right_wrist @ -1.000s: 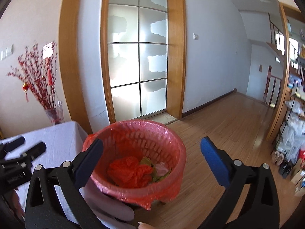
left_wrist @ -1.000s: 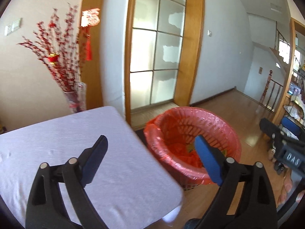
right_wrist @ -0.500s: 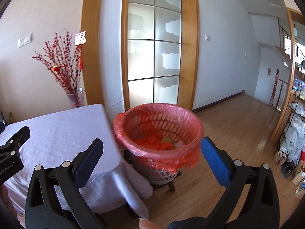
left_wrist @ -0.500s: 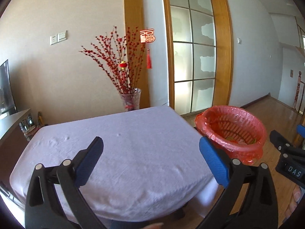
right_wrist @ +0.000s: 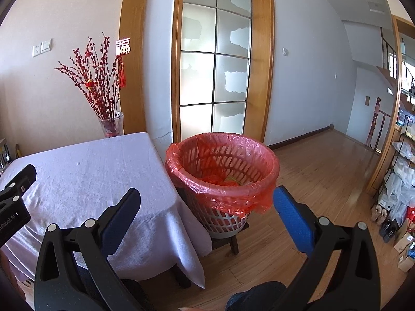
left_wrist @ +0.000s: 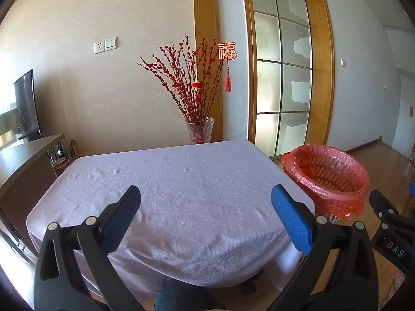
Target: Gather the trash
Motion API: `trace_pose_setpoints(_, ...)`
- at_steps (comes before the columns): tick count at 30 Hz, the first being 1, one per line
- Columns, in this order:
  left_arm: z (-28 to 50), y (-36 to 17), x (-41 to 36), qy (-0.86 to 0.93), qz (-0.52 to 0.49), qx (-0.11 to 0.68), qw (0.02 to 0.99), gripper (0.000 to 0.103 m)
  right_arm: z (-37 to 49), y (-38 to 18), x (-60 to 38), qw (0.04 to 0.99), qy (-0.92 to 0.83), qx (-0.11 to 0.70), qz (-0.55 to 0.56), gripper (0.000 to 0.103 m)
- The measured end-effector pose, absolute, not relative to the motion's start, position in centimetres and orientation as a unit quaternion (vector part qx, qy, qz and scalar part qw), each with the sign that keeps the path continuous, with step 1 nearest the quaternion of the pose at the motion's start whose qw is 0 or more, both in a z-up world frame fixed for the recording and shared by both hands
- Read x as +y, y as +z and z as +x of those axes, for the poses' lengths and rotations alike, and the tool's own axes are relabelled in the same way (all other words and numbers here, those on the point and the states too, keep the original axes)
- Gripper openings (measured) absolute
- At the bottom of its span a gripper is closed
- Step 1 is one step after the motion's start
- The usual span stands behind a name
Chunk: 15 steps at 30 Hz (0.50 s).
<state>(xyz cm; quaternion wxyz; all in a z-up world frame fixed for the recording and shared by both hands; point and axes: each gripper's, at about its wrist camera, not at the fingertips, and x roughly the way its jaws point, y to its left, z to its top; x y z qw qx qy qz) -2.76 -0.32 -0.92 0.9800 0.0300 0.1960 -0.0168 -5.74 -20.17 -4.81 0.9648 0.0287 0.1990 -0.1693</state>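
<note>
A white lattice waste basket (right_wrist: 228,223) lined with a red plastic bag (right_wrist: 223,155) stands on a low stool right of the table; red and green trash (right_wrist: 223,180) lies inside. In the left wrist view the same basket (left_wrist: 326,173) sits at the right. My left gripper (left_wrist: 205,197) hovers open over the near part of the lilac tablecloth (left_wrist: 168,181), nothing between its fingers. My right gripper (right_wrist: 206,197) is open too, held in front of the basket, a little back from its rim and empty. No loose trash shows on the cloth.
A glass vase of red branches (left_wrist: 199,129) stands at the table's far edge by the wall. A dark cabinet with a TV (left_wrist: 23,108) is at the left. A frosted glass door (right_wrist: 215,77) is behind the basket. Shelves and shoes (right_wrist: 389,223) line the right wall.
Both grippers have drawn back from the basket and swung left. The left view now looks across the table instead of at the basket. The right view shows the basket farther off.
</note>
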Motion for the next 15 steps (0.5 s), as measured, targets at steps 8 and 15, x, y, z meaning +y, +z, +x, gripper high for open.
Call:
trace_pose_setpoints(8, -3.12, -0.88, -0.06, -0.011, 0.025, 0.196, 0.98, 0.099, -6.28, -4.87, -19.67, 0.964, -0.181, 0.194, 0.017, 0.101)
trace_pose_setpoints(15, -3.27, -0.86, 0.09, -0.01, 0.024, 0.194, 0.981, 0.099, -6.41, -4.88, -19.91, 0.964, -0.177, 0.197, 0.026, 0.101)
